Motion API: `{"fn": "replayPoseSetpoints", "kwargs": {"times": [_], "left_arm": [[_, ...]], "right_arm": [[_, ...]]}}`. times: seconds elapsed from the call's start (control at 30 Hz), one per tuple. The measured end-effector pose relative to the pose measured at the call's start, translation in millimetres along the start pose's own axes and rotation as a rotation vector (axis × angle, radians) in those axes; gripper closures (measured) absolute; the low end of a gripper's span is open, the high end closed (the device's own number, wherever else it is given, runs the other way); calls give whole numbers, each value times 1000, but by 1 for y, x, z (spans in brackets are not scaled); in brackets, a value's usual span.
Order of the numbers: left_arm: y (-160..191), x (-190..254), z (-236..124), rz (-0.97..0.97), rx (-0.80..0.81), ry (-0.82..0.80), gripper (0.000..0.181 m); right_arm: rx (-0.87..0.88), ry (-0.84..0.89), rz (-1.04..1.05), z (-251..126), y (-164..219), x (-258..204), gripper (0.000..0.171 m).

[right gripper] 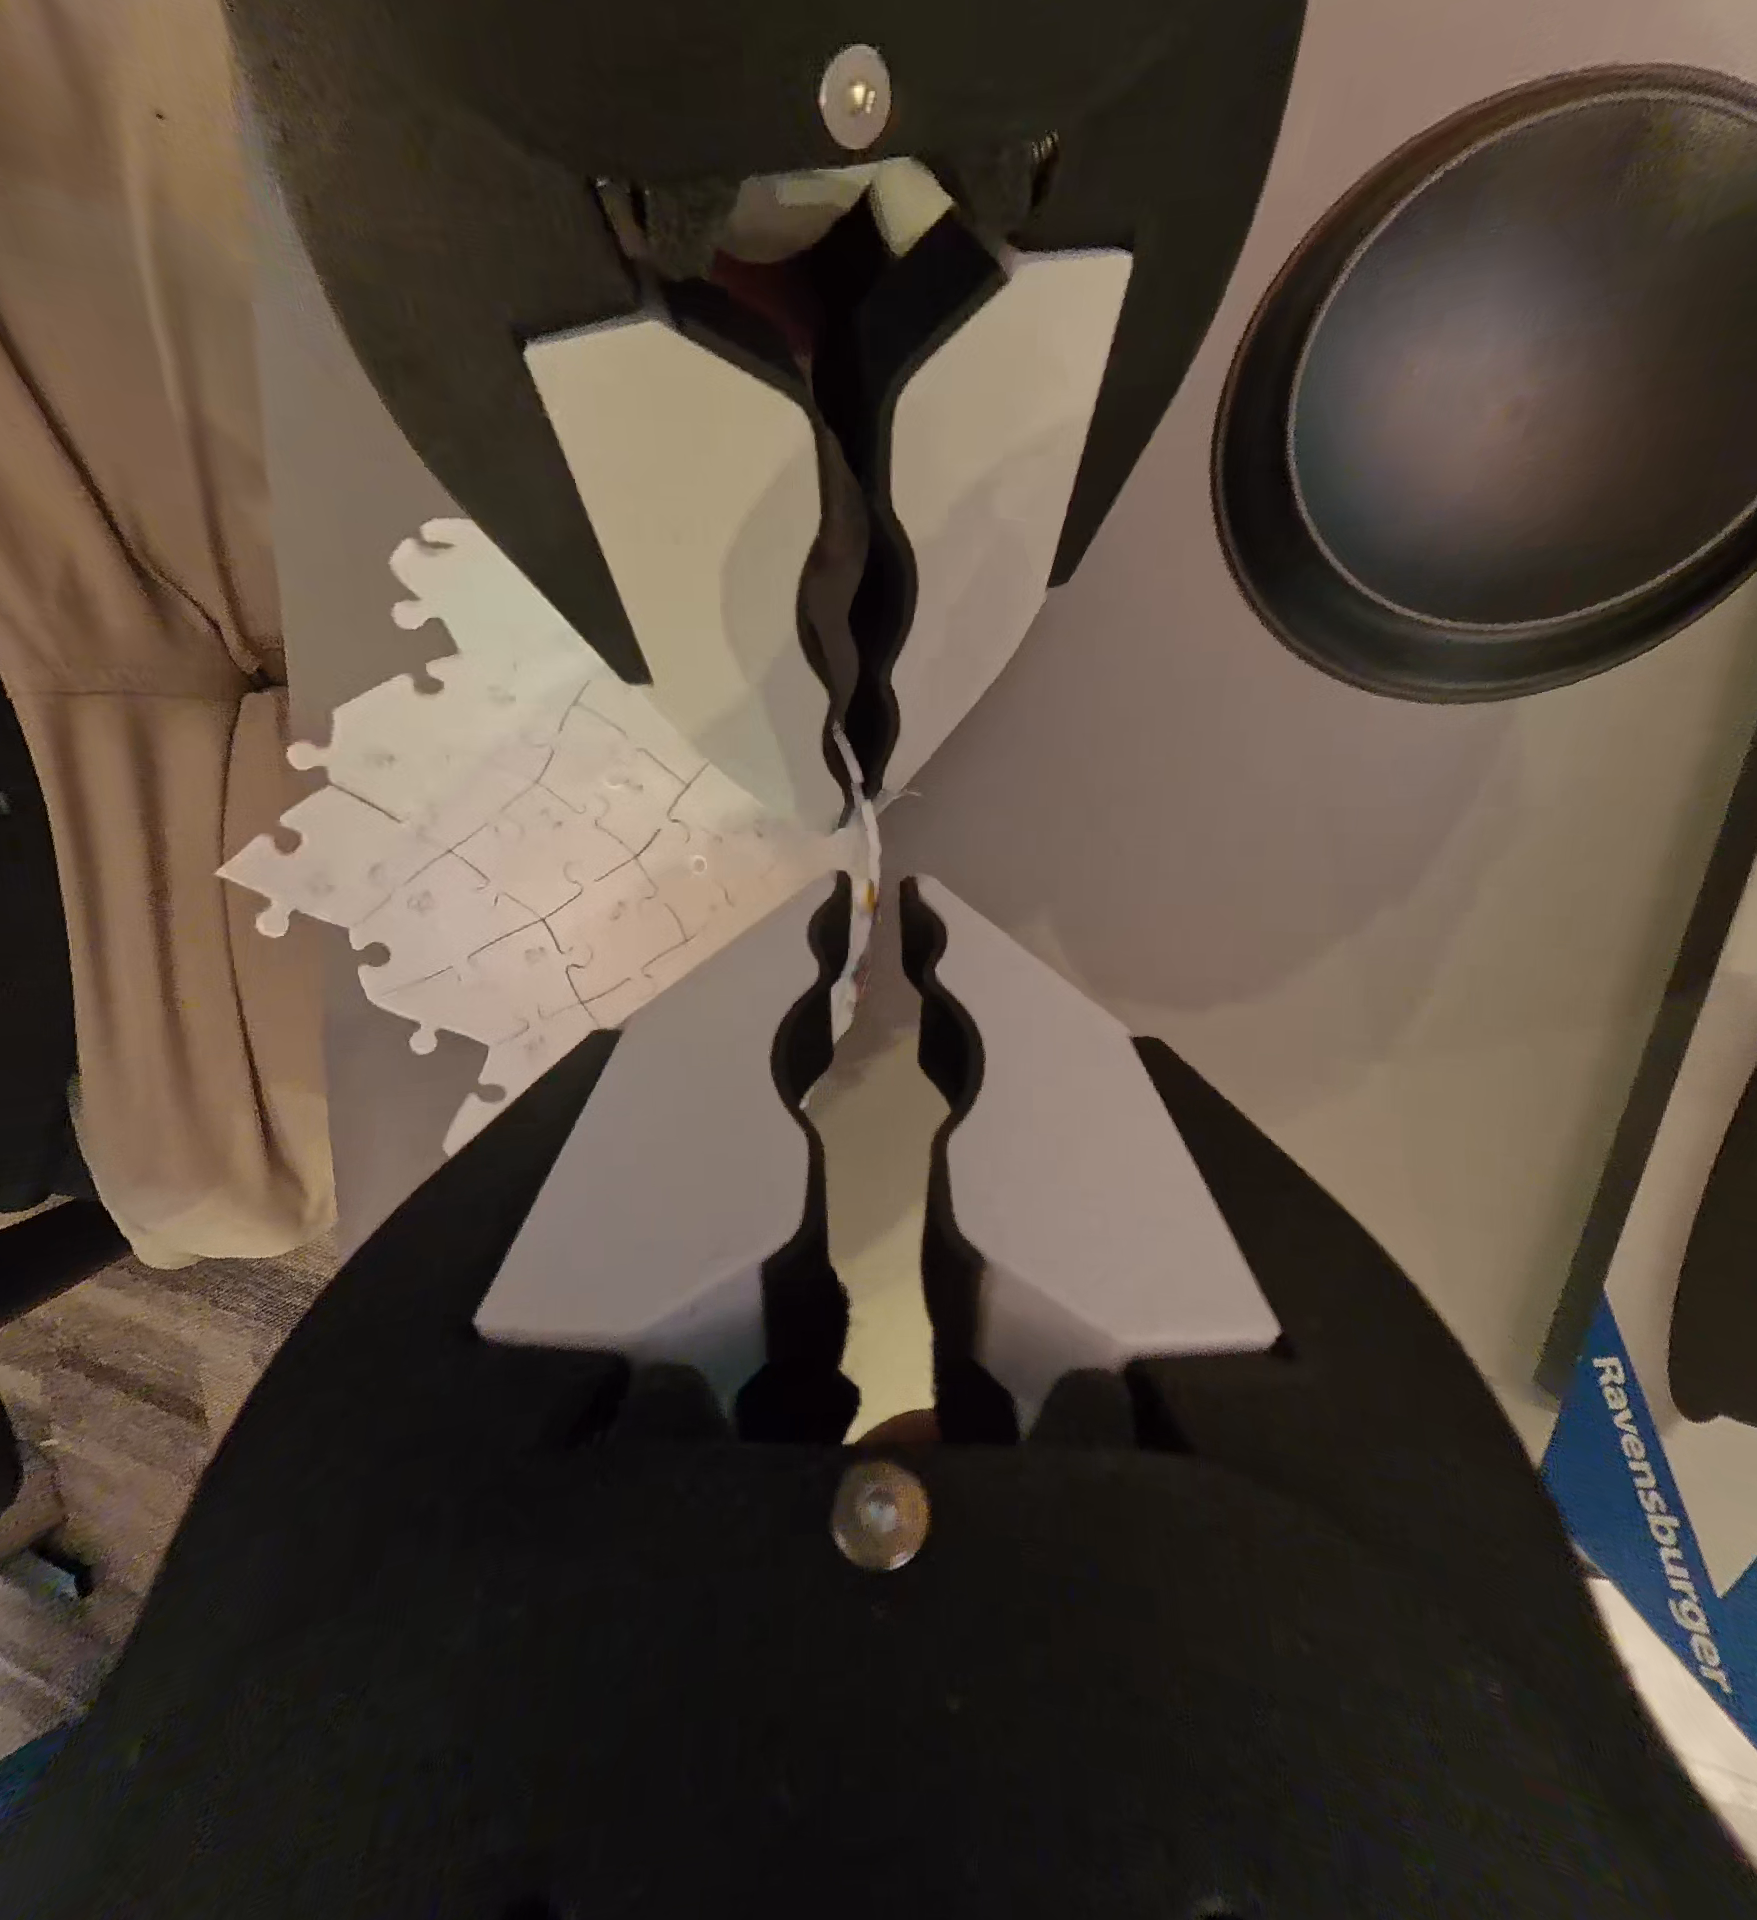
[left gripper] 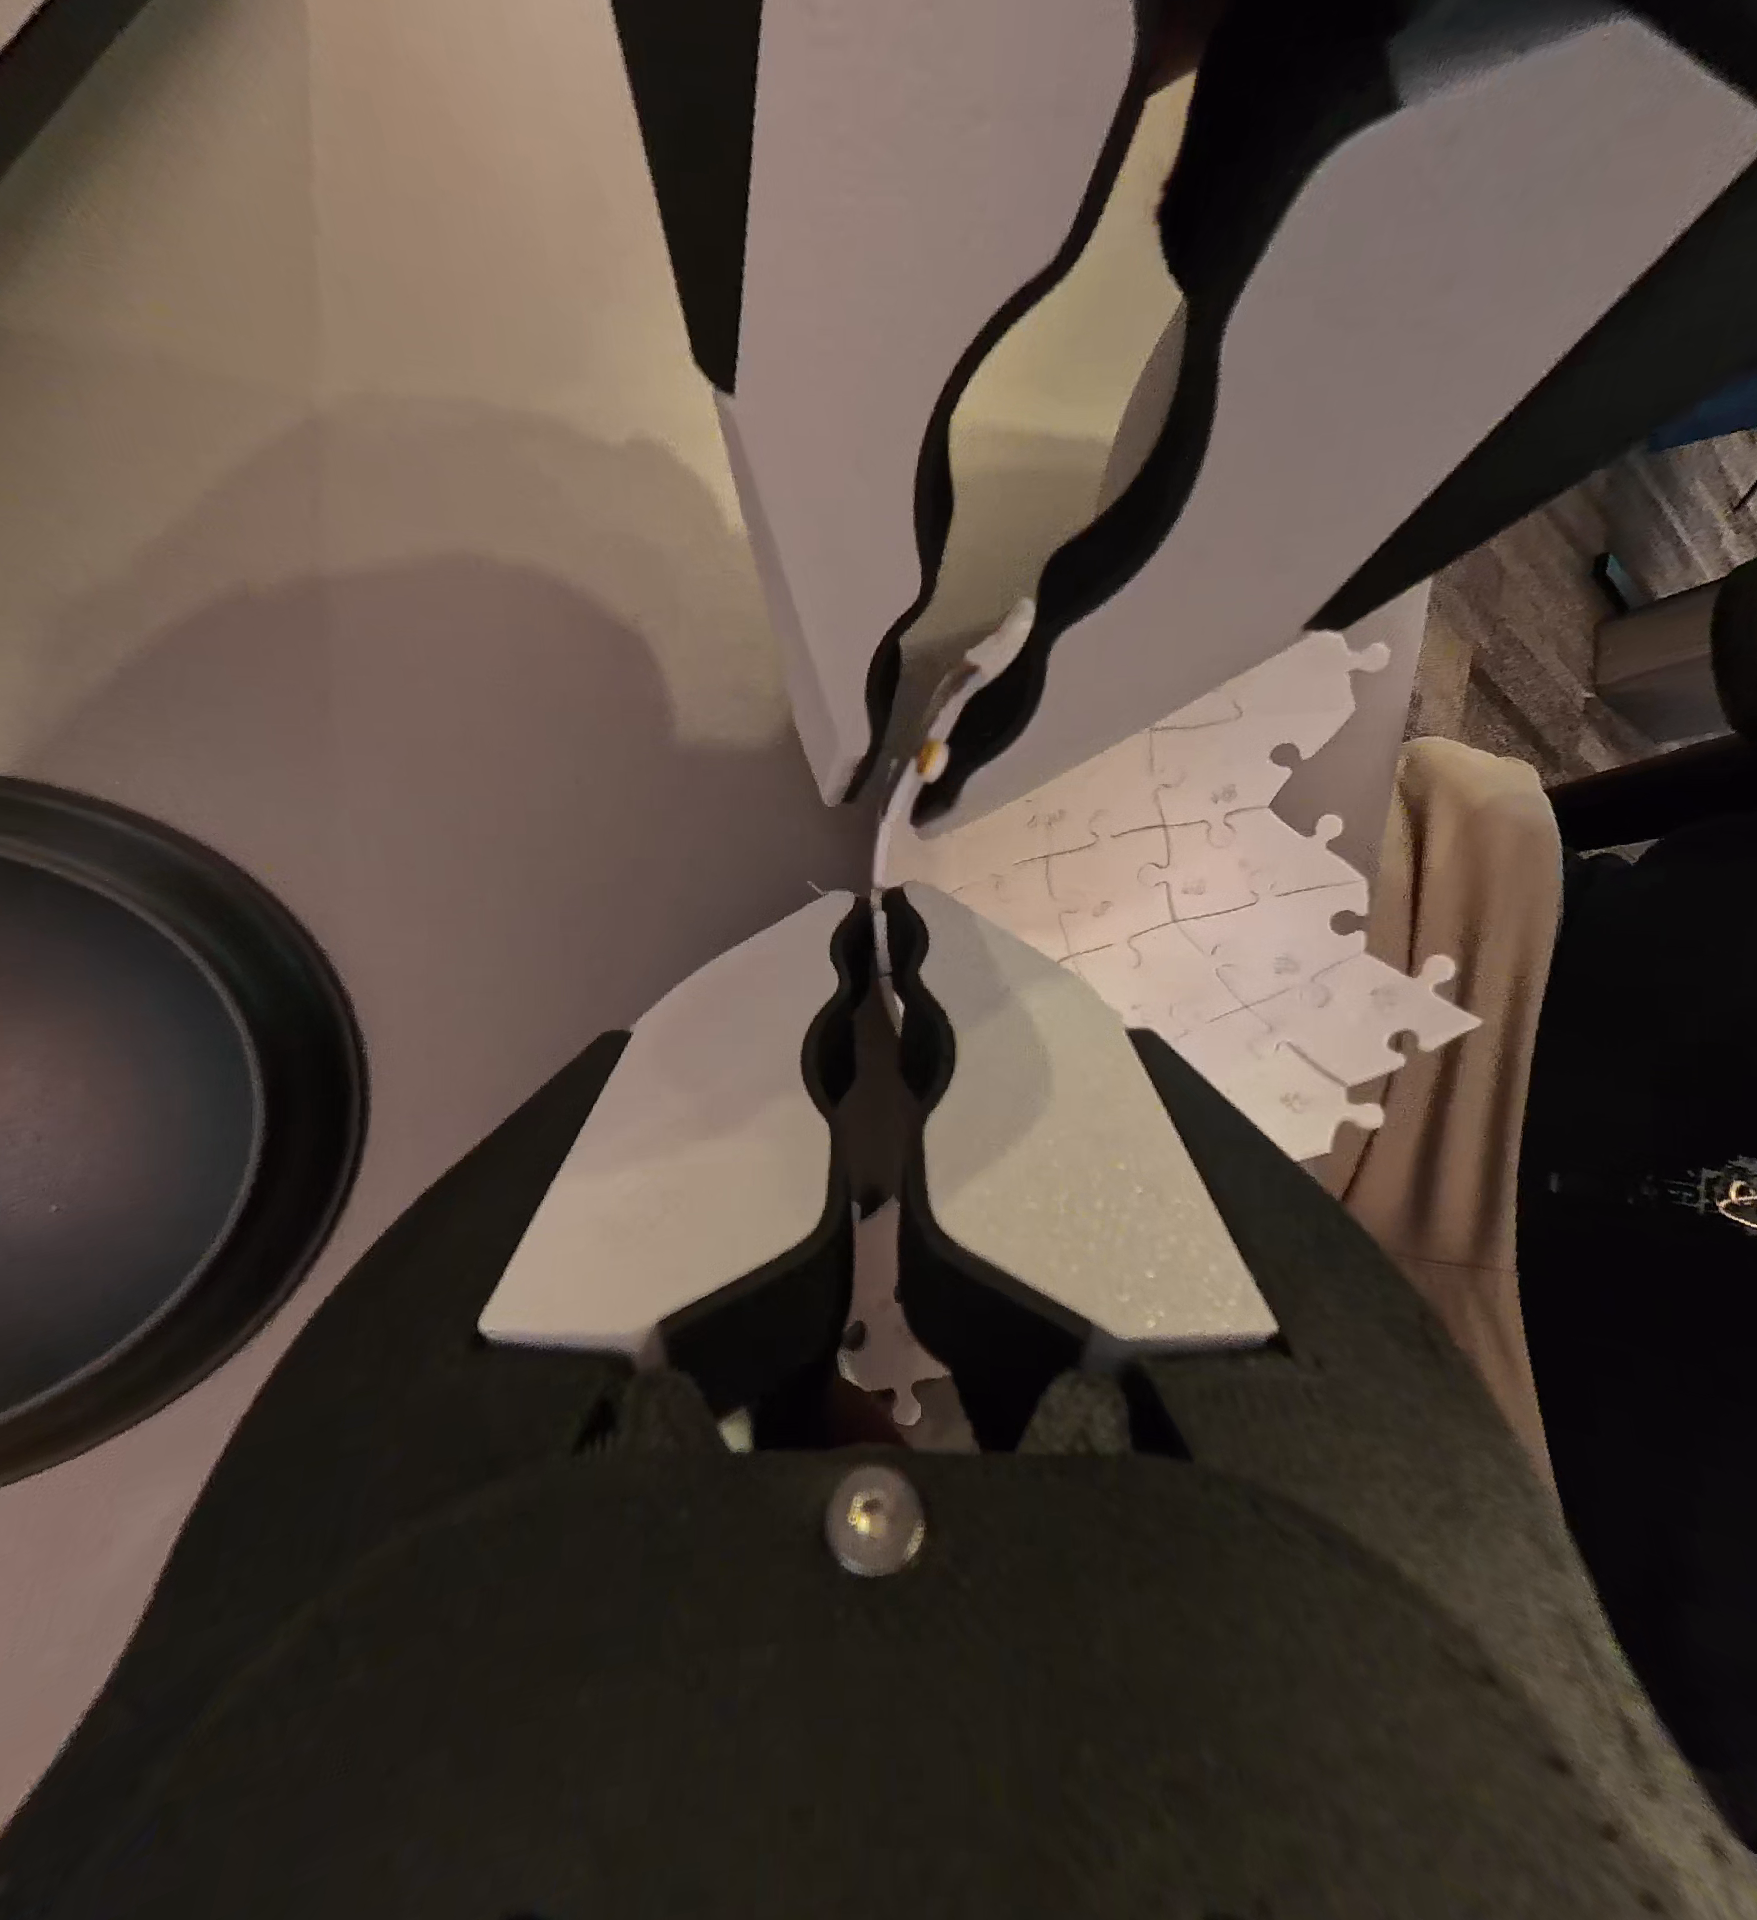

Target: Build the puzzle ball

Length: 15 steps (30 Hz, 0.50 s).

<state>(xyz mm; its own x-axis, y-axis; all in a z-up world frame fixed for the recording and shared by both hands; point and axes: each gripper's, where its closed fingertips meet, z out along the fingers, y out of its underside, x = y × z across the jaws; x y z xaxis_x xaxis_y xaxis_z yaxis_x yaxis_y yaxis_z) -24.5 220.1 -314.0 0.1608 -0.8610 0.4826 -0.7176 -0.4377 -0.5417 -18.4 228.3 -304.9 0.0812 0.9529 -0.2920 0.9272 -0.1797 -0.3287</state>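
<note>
Puzzle-ball shell [left gripper: 1238, 914], a curved sheet of joined white pieces with its pale numbered underside facing the cameras, hangs in the air above the table [left gripper: 386, 623] edge, held between the two tools where their tips meet. Left tongs [left gripper: 882, 925] are narrowed onto the shell's near rim, which runs between their wavy black pads. Right tongs [right gripper: 869, 914] come in from the opposite side, tip to tip with the left, and pinch a single puzzle piece [right gripper: 858, 935] whose printed face shows a little colour; this piece stands edge-on against the shell's rim, at or just touching it, though whether its tabs are seated cannot be told. From the right wrist view the shell [right gripper: 500, 831] fans out to the left of the tips. A round black stand [right gripper: 1539, 374] sits on the table well apart from them, and a puzzle box [right gripper: 1663, 1455] lies near the table's edge. Beige cloth [right gripper: 105, 520] hangs beyond the table.
</note>
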Motion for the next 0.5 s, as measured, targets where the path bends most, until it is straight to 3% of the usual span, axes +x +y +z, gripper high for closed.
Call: {"fn": "replayPoseSetpoints", "kwargs": {"times": [0.5], "left_arm": [[-1,1,-2,8,5,-7,179]], "right_arm": [[13,-65,21,-1,10,-3,171]]}}
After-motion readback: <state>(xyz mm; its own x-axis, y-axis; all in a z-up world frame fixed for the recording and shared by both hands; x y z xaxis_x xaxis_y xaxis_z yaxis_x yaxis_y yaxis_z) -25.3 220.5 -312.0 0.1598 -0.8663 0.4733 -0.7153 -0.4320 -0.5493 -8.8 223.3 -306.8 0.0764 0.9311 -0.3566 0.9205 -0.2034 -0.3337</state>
